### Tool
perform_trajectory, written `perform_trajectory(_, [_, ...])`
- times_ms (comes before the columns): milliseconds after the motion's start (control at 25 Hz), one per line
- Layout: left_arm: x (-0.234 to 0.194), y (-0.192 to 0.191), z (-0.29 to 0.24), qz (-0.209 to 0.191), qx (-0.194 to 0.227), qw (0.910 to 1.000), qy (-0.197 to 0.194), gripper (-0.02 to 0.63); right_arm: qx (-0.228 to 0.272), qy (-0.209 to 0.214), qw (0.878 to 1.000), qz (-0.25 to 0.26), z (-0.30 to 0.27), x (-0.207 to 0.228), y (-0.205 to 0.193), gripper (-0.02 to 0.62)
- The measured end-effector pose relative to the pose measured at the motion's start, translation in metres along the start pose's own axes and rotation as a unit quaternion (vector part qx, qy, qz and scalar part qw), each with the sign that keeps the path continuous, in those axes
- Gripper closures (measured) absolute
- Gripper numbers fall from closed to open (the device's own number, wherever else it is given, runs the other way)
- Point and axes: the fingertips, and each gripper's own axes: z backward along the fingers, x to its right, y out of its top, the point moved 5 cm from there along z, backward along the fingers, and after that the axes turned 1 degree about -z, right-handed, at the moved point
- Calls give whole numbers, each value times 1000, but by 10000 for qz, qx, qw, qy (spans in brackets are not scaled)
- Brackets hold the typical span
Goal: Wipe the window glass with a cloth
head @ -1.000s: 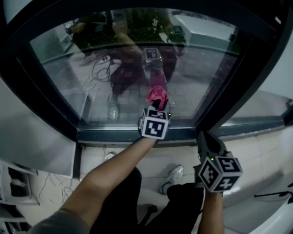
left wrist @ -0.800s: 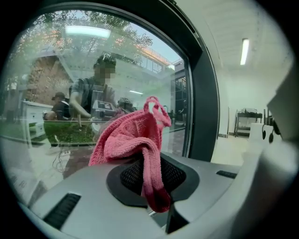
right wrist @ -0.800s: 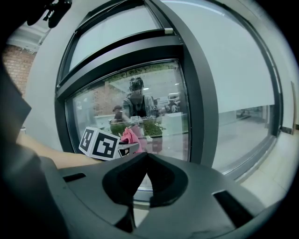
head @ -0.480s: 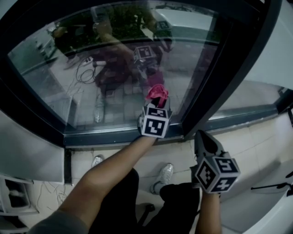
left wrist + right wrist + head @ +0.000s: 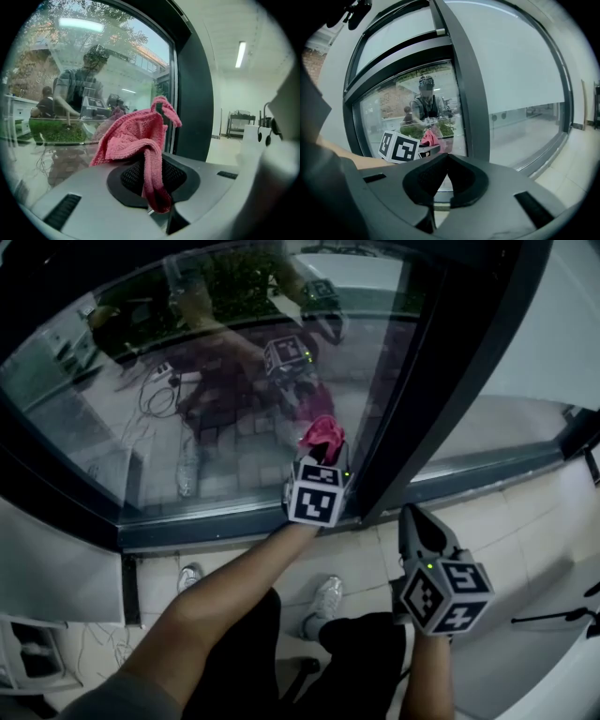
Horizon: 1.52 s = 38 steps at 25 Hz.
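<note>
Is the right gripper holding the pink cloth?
No: in the right gripper view the right gripper is shut and empty, while the pink cloth is clamped in the left gripper.

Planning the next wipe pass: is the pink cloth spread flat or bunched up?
Bunched. The pink cloth rises in crumpled folds from the left gripper, whose jaws are shut on one hanging fold.
</note>
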Motion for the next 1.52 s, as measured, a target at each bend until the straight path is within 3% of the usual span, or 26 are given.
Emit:
perform_trajectory(920, [66,4,-57,-622,-108,9937,-929,548,-158,-432,9988,-175,16,44,-23,595])
perform_trajectory(1080, [74,0,-61,-623,-144,9900,-1255,548,-174,-458,9987,-166,16,47,-23,595])
perform_trajectory(1320, [79,-7,-32,-530,-114,9895,-1339,548,-203,-370,9990,-116,17,32,-20,595])
perform_trajectory(1520, [52,-15,10,-431,-81,9921,-1174,548,-139,-32,9999,18,6,-2,-8,595])
